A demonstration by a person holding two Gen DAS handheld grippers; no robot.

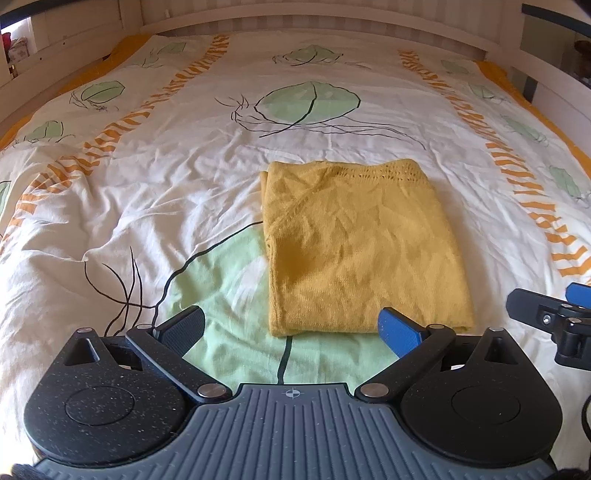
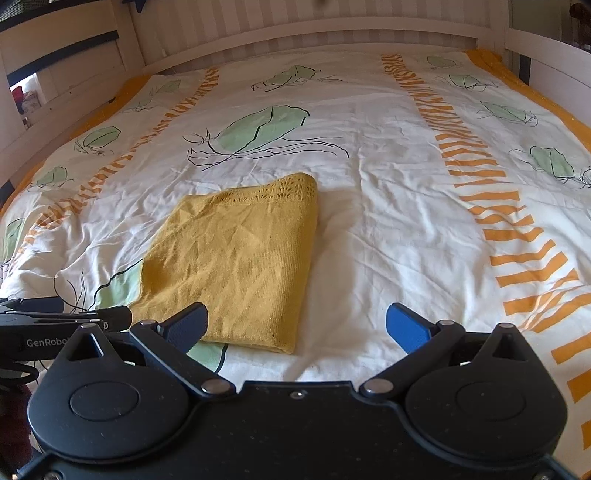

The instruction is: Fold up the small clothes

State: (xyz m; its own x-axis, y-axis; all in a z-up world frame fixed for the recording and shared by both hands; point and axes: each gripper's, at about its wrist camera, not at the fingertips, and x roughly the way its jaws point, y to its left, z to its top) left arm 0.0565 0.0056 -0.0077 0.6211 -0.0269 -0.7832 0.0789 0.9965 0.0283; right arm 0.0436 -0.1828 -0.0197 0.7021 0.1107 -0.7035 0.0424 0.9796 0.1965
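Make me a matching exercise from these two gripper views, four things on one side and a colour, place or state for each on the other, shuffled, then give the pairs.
Things:
1. knitted garment
2. left gripper
3. bedcover
4. headboard

Descriptions:
A. white with green leaves and orange stripes
B. striped, at the far end of the bed
C. mustard yellow, folded into a rectangle
D. open, holding nothing

Pairs: 1-C, 2-D, 3-A, 4-B
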